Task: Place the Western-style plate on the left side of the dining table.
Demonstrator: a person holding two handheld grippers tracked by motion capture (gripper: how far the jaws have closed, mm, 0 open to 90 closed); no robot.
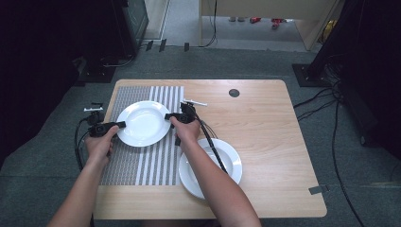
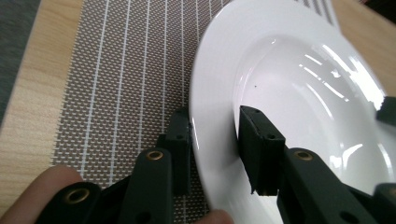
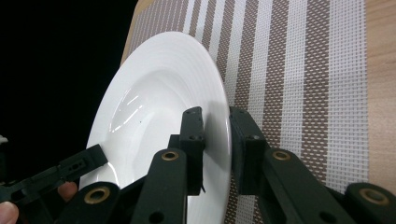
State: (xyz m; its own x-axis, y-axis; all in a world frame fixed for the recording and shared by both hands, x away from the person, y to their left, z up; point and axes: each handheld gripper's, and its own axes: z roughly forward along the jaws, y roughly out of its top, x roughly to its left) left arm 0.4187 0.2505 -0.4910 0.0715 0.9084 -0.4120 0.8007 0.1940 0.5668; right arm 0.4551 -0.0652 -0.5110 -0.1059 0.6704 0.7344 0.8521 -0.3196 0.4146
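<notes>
The glossy white ceramic deep plate [image 1: 143, 123] looks rigid, slick and breakable; its broad flat rim is the place to grip. The left gripper [image 2: 215, 140] and right gripper [image 3: 216, 126] each straddle opposite rim edges, jaws slightly apart, not pinching.

plate [image 2: 299, 70]: white glazed ceramic by its look, smooth and glossy, with bright streaks of reflected light in its well
second plate [image 1: 232, 163]: same white, smooth, shiny finish
placemat [image 3: 299, 70]: woven mesh, matt and coarse, brown and white threads in stripes; fine open weave shows in both gripper views
table [image 1: 265, 123]: light wood-grain top, smooth, low sheen
left gripper [image 2: 215, 140]: jaws of matt black plastic, slightly grainy, with brass-coloured metal rings at the pivots
right gripper [image 3: 215, 128]: same matt black plastic and brass-coloured rings; small dark screws in the pads
floor [image 1: 283, 61]: grey carpet, dull and fibrous
cables [image 1: 210, 137]: black, smooth sheath
</notes>
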